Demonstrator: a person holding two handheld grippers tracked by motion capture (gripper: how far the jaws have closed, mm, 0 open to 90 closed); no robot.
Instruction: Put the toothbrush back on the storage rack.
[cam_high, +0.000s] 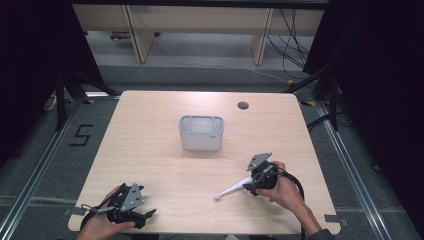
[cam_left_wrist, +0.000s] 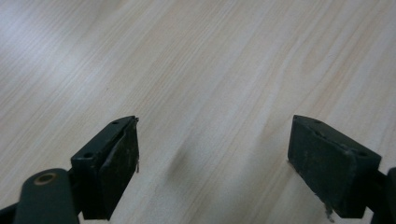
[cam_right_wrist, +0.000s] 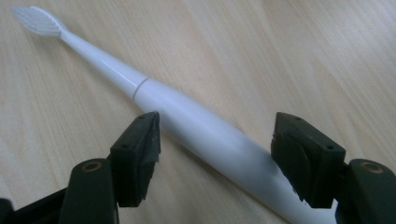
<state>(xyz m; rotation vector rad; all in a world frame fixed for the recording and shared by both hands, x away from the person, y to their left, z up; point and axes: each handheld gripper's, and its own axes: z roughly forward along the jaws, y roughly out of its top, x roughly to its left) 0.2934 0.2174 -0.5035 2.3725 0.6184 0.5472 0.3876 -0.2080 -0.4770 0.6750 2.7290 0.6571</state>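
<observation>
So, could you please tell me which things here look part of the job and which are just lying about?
Likely in play:
- white electric toothbrush, between the open right gripper
- grey plastic holder box
- open left gripper, over bare table

Just there:
- dark round grommet hole
- cables on the floor

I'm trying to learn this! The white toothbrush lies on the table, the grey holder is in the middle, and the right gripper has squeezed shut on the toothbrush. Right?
Not quite. In the right gripper view, the right gripper is open: its jaws stand apart on either side of the toothbrush, not squeezing it. The rest is right.
</observation>
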